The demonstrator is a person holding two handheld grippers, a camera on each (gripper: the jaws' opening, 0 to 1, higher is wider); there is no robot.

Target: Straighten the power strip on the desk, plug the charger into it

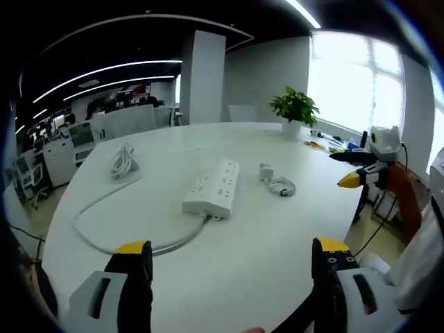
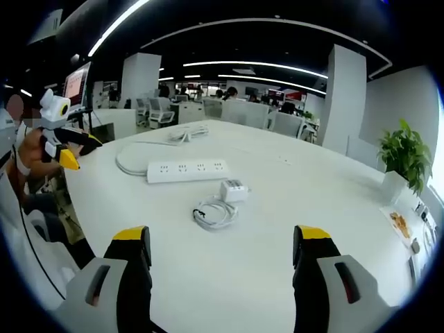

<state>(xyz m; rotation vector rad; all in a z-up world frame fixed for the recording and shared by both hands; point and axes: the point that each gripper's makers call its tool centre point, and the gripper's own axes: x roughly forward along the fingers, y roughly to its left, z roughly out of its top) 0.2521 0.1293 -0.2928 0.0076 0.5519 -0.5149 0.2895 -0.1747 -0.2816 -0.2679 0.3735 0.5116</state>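
Nothing started yet. Both jaws wide and empty: left gripper, right gripper. Power strip flat on the desk, untouched; charger just beside power strip, cable coiled. Next, probably: reach to power strip, turn it straight.

In the right gripper view, the power strip lies on the worktop at about 11 o'clock from the view's centre. The charger sits just beside the strip's near edge, toward 5 o'clock from it, and its coiled cable lies nearer, at the charger's 7 o'clock. The strip's cord loops off at 9 o'clock and runs back to a bundle at 12. A potted plant stands at 3 o'clock, well apart.
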